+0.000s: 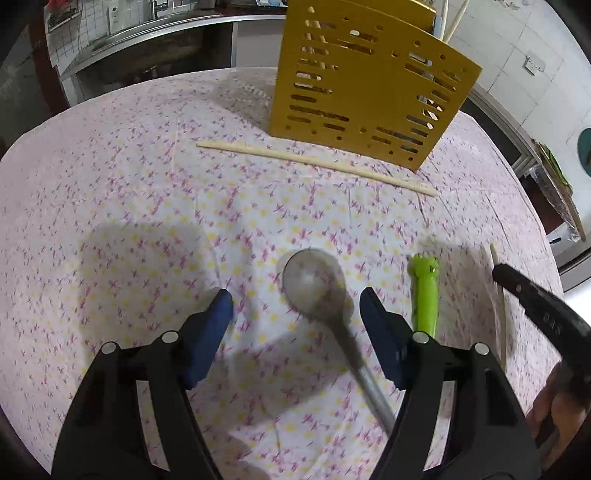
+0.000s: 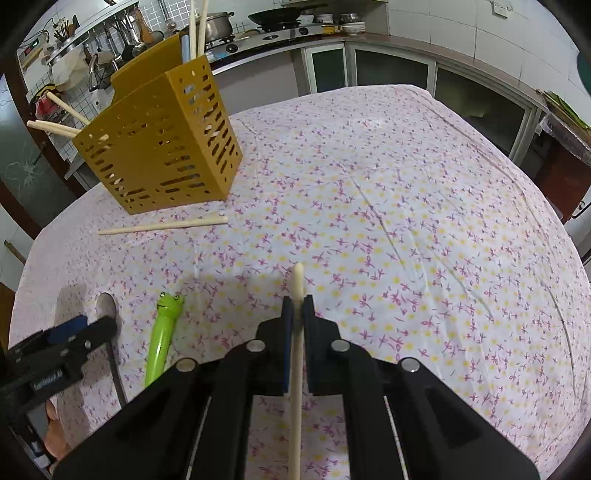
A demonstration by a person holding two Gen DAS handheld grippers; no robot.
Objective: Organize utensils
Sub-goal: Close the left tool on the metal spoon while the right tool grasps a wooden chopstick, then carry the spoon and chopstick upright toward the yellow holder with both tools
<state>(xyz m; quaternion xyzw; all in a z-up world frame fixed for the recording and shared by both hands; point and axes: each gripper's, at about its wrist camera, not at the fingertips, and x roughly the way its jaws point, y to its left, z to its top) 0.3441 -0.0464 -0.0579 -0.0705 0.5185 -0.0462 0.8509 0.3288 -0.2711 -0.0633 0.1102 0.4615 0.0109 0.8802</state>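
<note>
A floral tablecloth, white with pink and yellow sprigs, covers the table in a kitchen with steel counters and a stove behind it. Nearest, the right gripper has its blue pads pressed together on a pale chopstick, which runs up between the jaws with its tip poking out just past them. The left gripper hovers with its jaws partly apart, nothing pinched; the bowl of a metal spoon lies on the cloth between the fingertips, nearer the right pad, with its handle running back under the gripper, and no pad touches it. Just beside the spoon, on the side toward the right gripper, lies a green frog-headed utensil, flat on the cloth. Farther out, a second chopstick lies alone on the cloth, close in front of the yellow slotted utensil holder, apart from it. The holder stands upright near the table's far edge, with several chopsticks and a pale blue handle already sticking up out of it, and more chopstick ends jutting from its other compartment.
</note>
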